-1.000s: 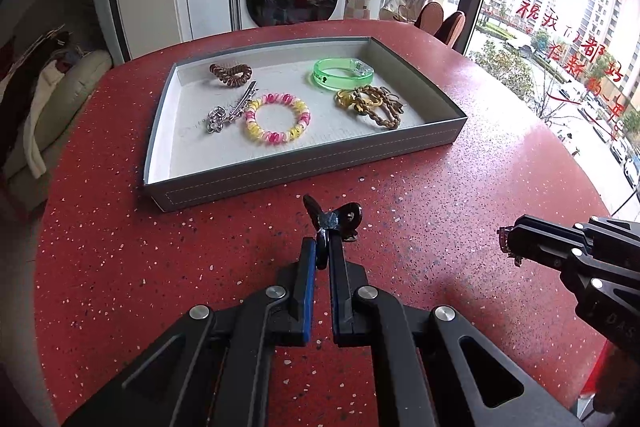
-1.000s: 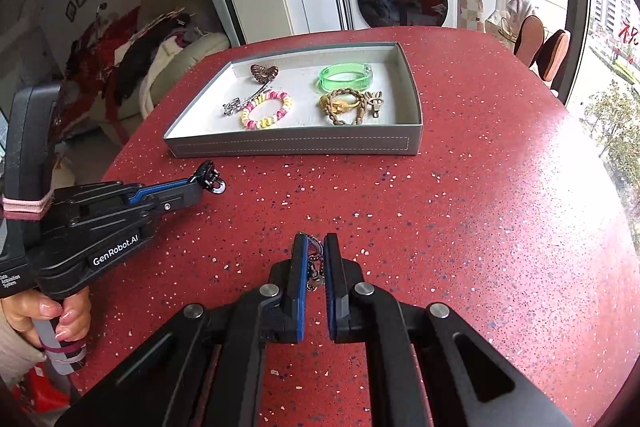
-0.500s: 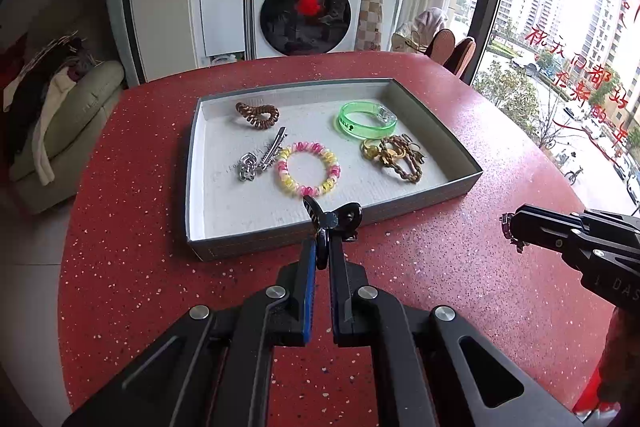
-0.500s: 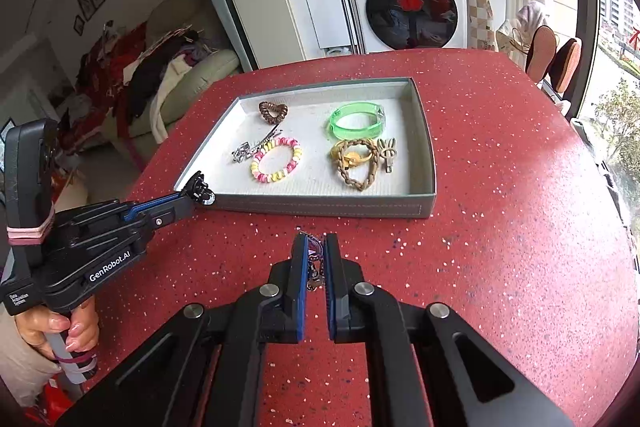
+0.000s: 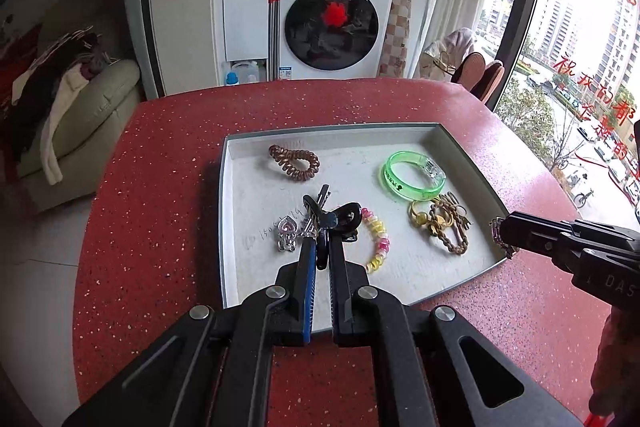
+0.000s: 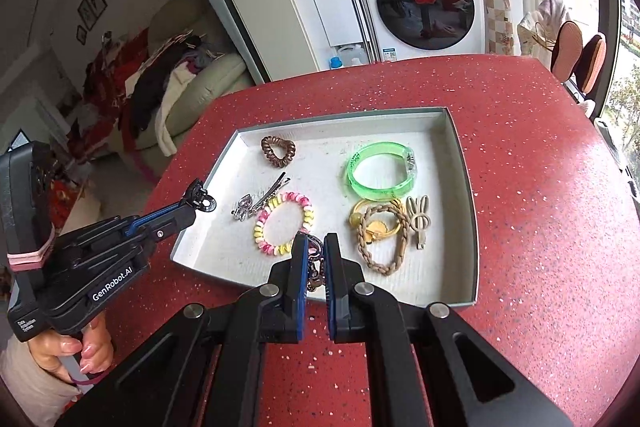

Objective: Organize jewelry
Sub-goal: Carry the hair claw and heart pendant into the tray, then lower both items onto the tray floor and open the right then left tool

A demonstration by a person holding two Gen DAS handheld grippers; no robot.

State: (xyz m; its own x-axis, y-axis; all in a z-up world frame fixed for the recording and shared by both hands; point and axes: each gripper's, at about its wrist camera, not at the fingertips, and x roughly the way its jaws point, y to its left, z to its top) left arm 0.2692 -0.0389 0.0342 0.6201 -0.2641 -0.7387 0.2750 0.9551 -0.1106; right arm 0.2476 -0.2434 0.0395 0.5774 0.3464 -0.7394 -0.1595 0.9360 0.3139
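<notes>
Both claws nearly shut above tray (image 5: 226,211): left claw (image 5: 322,247) pinching black clip (image 5: 340,219), right claw (image 6: 313,259) pinching small chain piece (image 6: 314,269).

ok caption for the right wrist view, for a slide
Right hand-held gripper holding a small chain over the near edge of the tray, left hand-held gripper alongside with a black clip.

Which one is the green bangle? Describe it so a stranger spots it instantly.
Start at the shallow grey tray on the red speckled table. Look in its far right part, just beyond the braided tan cord with gold rings. The green bangle is a rigid, translucent neon-green hoop with a clear block on one side, the only green piece in the tray.
</notes>
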